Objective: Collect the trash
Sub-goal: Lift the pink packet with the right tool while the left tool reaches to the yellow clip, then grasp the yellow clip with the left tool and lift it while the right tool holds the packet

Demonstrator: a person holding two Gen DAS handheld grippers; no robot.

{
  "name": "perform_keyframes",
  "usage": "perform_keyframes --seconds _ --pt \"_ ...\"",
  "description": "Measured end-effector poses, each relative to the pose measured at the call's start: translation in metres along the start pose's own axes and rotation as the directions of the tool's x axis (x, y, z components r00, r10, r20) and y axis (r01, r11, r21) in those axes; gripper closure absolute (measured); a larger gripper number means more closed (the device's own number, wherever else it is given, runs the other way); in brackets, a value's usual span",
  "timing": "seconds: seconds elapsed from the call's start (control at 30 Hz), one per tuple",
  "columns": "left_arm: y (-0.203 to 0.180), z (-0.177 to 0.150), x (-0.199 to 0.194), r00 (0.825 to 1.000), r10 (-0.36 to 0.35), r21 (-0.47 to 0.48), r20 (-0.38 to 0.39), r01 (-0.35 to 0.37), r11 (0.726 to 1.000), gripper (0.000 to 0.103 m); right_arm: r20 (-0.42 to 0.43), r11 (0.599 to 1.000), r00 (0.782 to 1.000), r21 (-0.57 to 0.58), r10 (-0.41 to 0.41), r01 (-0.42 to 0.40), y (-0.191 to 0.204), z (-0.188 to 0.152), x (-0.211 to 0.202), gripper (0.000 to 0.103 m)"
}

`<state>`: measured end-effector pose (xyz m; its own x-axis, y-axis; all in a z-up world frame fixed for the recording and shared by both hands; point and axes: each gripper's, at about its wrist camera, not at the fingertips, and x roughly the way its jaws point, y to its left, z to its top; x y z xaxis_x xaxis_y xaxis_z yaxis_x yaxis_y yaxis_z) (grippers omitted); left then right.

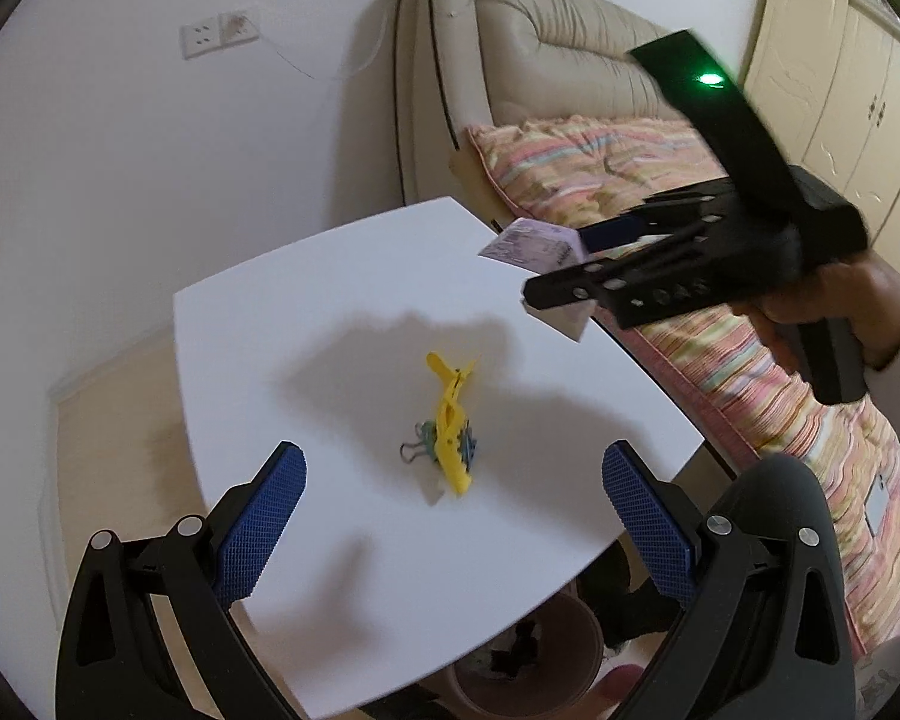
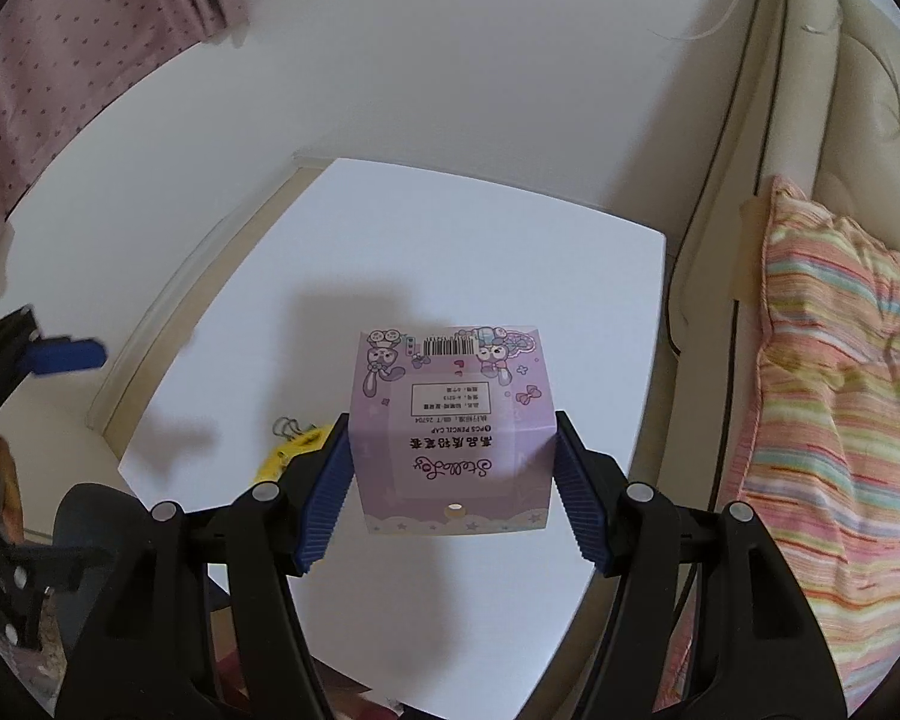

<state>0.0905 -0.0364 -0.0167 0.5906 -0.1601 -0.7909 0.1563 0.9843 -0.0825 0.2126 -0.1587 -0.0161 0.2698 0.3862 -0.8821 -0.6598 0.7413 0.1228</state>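
Blue pads on the left gripper [image 1: 453, 513] stand wide apart and hold nothing. It hangs over the near edge of the white table [image 1: 306, 300]. A yellow clip [image 1: 450, 420] lies near the middle of the table, on top of a small binder clip [image 1: 417, 450]. The right gripper [image 2: 453, 468] is squeezed on a purple box [image 2: 453, 420], up in the air over the table's right edge. So the box is being carried off as trash. Next it needs a bin. A brown tub [image 1: 528, 654] peeks out under the near edge and may be it.

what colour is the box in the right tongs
Pale purple box with cartoon characters and a barcode, clearest in the right wrist view.
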Motion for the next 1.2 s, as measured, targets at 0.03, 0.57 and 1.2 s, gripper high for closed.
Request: perform_keyframes --seconds 0.03,0.57,1.2 --pt "0.001 0.005 0.007 1.0 -0.002 0.004 -0.017 0.002 1.0 0.008 0.001 1.0 1.0 0.005 -0.002 0.002 -0.003 -0.002 -0.001 0.04" --pt "0.012 0.044 0.1 0.967 -0.005 0.022 -0.254 0.011 1.0 0.01 -0.002 0.997 0.999 0.067 -0.033 0.033 -0.042 -0.019 -0.013 0.04" --pt "0.0 0.041 0.135 0.933 0.004 0.061 -0.361 0.02 0.998 0.085 -0.009 0.997 1.0 0.073 -0.011 0.012 -0.045 -0.023 -0.005 0.04"
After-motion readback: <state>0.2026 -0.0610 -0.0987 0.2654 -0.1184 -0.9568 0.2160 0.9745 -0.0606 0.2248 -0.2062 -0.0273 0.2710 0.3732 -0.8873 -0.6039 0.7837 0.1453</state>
